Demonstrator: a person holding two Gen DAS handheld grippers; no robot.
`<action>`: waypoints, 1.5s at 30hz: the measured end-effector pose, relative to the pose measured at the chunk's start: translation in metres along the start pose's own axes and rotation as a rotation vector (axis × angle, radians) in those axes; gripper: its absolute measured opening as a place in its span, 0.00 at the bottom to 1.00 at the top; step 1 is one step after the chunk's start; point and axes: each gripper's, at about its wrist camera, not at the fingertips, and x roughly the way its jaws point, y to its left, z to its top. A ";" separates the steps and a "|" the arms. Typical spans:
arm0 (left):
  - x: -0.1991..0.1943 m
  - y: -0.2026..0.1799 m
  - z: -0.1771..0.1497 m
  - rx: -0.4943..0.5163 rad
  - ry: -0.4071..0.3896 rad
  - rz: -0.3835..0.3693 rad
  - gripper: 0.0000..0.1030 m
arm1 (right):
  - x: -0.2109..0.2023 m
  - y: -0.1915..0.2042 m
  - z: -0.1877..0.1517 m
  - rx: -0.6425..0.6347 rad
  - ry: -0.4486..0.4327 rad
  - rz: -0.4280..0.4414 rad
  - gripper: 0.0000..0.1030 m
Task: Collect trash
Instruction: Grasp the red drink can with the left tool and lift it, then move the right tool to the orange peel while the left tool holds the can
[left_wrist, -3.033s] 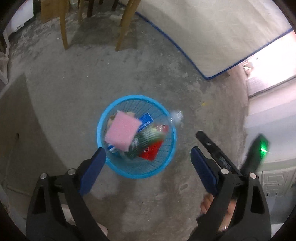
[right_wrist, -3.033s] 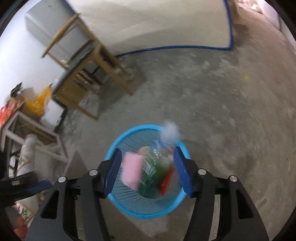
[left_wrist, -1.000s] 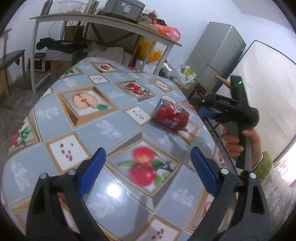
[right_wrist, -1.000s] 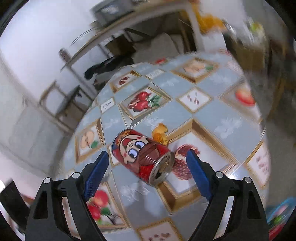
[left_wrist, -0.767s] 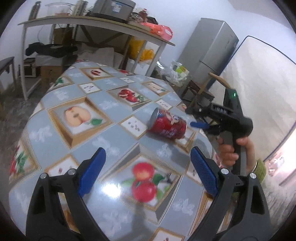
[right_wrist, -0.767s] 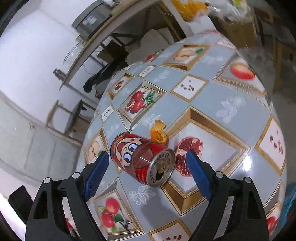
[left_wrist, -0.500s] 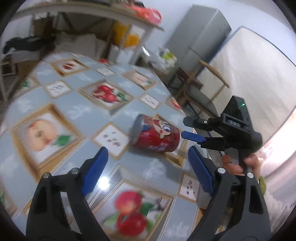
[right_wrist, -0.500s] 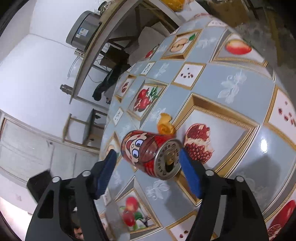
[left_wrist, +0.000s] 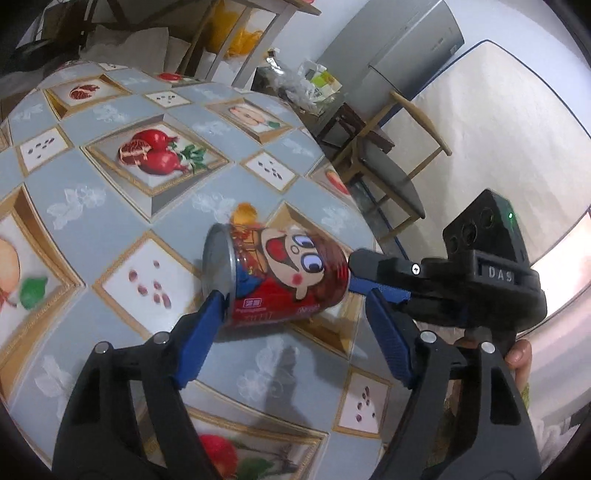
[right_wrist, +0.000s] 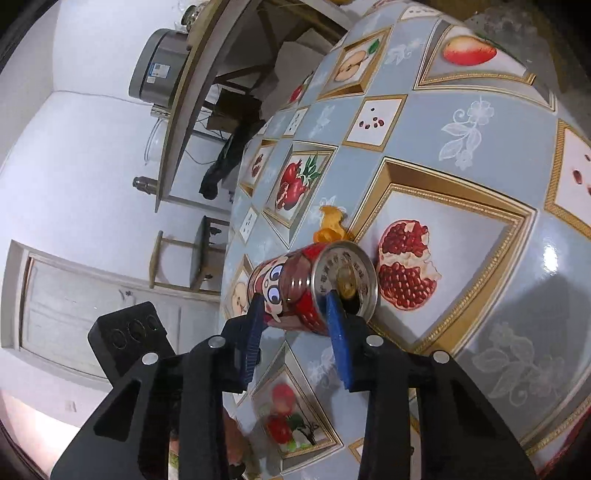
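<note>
A red drink can (left_wrist: 288, 273) with a cartoon face lies on its side on the fruit-patterned tablecloth (left_wrist: 110, 206). An orange peel scrap (left_wrist: 245, 214) sits just behind it. My left gripper (left_wrist: 293, 295) is close in front of the can, jaws closing, its left fingertip (left_wrist: 216, 299) at the can's bottom rim. My right gripper (right_wrist: 295, 301) comes from the other side. Its jaws are closing with their tips at the lid end of the can (right_wrist: 314, 280). I cannot see either gripper's pads pressing on the can. The peel (right_wrist: 330, 225) shows beyond the can.
The table edge drops off at the right, where a wooden chair (left_wrist: 376, 162) stands. A grey fridge (left_wrist: 410, 48) and a white mattress (left_wrist: 498, 122) are behind. A long bench with a cooker (right_wrist: 157, 70) and a stool (right_wrist: 203, 258) stand past the table's far side.
Both grippers left the blue basket on the floor and came to the table. Over the last second they closed in on the can from opposite ends, and the right jaws narrowed a lot.
</note>
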 end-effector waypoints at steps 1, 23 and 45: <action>-0.001 -0.003 -0.005 0.002 0.002 -0.002 0.71 | -0.002 0.001 -0.002 -0.005 0.000 -0.006 0.34; -0.054 -0.015 -0.119 -0.101 0.063 -0.003 0.76 | -0.008 0.088 -0.089 -0.233 0.192 -0.014 0.34; -0.127 0.006 -0.189 -0.171 -0.024 0.059 0.82 | 0.013 0.120 -0.129 -0.307 0.300 0.021 0.35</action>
